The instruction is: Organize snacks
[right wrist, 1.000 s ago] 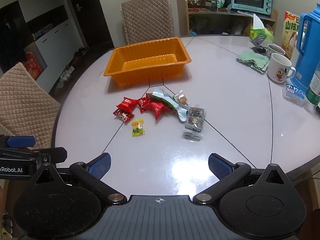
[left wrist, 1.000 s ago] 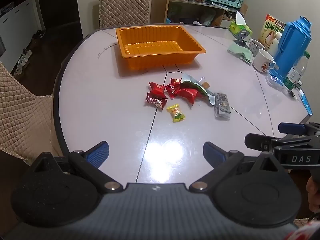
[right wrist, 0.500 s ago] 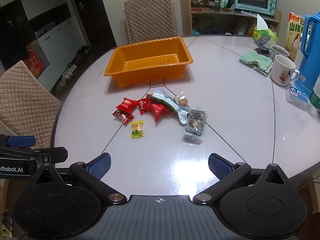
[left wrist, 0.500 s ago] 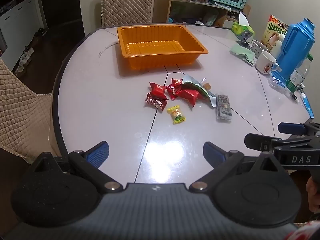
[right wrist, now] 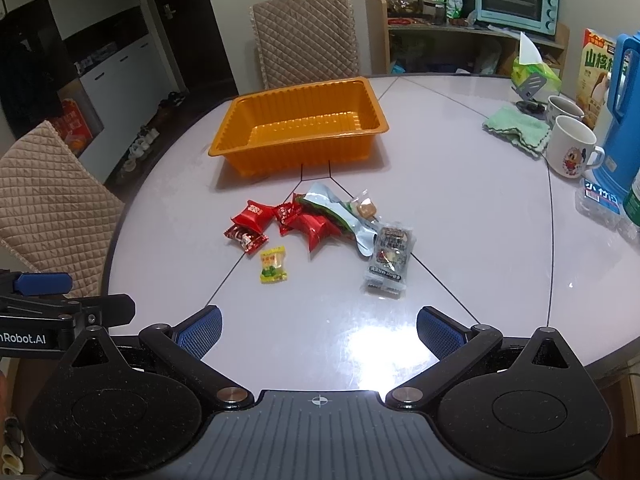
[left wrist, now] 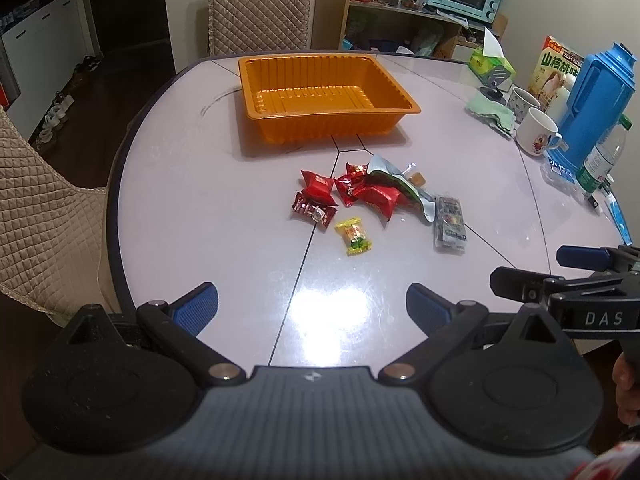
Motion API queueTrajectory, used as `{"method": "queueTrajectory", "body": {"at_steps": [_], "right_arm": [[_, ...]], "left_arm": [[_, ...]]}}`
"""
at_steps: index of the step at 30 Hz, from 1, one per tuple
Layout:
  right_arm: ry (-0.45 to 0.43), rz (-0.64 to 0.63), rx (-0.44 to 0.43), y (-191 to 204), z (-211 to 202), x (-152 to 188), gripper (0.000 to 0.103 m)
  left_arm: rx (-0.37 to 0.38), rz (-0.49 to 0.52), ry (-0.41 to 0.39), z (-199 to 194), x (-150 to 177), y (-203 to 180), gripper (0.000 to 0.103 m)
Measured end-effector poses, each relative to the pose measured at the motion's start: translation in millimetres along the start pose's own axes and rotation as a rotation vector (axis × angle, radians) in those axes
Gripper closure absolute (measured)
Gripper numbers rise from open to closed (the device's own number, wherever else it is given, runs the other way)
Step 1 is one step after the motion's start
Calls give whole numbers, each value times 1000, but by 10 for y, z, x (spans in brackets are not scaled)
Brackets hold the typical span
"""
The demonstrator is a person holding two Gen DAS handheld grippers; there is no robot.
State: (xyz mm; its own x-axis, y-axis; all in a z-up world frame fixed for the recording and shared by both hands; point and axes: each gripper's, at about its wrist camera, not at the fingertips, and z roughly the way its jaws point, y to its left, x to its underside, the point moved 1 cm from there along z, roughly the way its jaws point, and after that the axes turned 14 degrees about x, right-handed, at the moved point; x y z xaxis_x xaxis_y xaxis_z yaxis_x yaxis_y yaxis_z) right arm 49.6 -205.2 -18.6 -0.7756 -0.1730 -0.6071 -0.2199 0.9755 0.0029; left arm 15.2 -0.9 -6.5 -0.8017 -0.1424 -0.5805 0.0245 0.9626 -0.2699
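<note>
Clearly nothing is gripped yet: the left tongs (left wrist: 312, 306) and right tongs (right wrist: 319, 328) both hover wide apart and empty over the near edge of the bench (left wrist: 192, 200), side by side.

The snacks lie loose in the middle of the bench, well ahead of both tongs. A yellow candy (right wrist: 273, 265) sits nearest, alone. Behind it, red packets (right wrist: 250, 214) cluster and overlap a green-and-silver pouch (right wrist: 340, 216), with a small caramel (right wrist: 365, 208) at its far side. A grey packet (right wrist: 390, 254) lies to the right, touching the pouch's tip. The orange tray (right wrist: 298, 148), presumably the goal, stands bare just beyond the pile.

My worry is the clutter. Flat, slick wrappers on a glossy top may skate away instead of lifting, and closing on the overlapped red packets could drag a neighbour along or flick one off. The pouch is long and floppy, so a grip at 1 end may let it sag and snag the tray rim.
</note>
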Motion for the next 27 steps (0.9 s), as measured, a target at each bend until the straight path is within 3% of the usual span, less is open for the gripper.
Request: {"method": "queueTrajectory", "body": {"at_steps": [27], "right_arm": [[-5, -12, -14, -39, 42, -29, 0]], "left_arm": [[-12, -6, 0, 49, 5, -46, 3]]}}
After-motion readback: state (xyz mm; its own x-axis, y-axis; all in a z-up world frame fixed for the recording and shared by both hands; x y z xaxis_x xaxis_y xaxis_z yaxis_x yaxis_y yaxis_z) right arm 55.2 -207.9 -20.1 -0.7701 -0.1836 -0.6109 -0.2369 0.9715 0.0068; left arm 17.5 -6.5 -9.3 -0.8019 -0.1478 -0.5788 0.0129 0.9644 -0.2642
